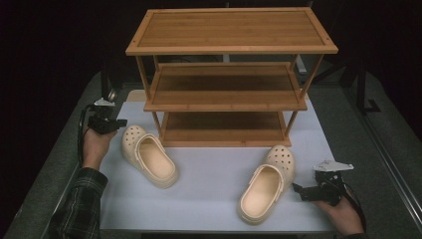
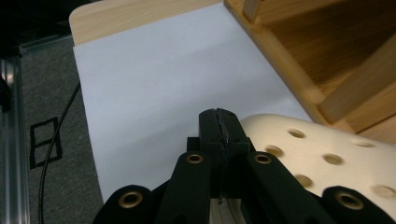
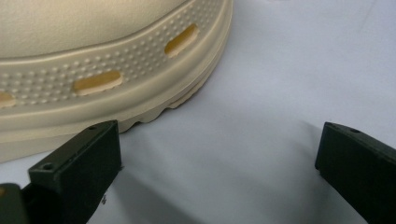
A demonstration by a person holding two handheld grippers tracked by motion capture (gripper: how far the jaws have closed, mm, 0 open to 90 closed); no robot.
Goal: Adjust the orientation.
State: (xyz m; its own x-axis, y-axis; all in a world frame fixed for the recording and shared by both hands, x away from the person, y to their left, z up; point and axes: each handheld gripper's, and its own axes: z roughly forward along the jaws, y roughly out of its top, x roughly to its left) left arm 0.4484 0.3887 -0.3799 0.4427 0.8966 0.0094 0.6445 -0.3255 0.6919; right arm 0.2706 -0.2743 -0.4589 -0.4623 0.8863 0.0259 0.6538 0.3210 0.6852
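Left gripper [image 1: 121, 122] was held at the near-left of the white sheet [image 1: 214, 179], its jaws closed tight against each other with nothing between them, the tips just beside the toe of the left clog [image 1: 148, 155]; in the left gripper view the closed tips [image 2: 219, 122] stood next to that clog's perforated toe [image 2: 327, 158]. Right gripper [image 1: 297, 189] rested low at the near-right, jaws spread wide and empty, pointing at the outer side of the right clog [image 1: 266, 186]; in the right gripper view one jaw lay close against the sole edge of that clog [image 3: 107, 70], whether touching could not be told. Both cream clogs lay on the sheet in front of the three-tier wooden rack [image 1: 229, 47], toes towards it, well apart from each other, openings up. All rack shelves were bare.
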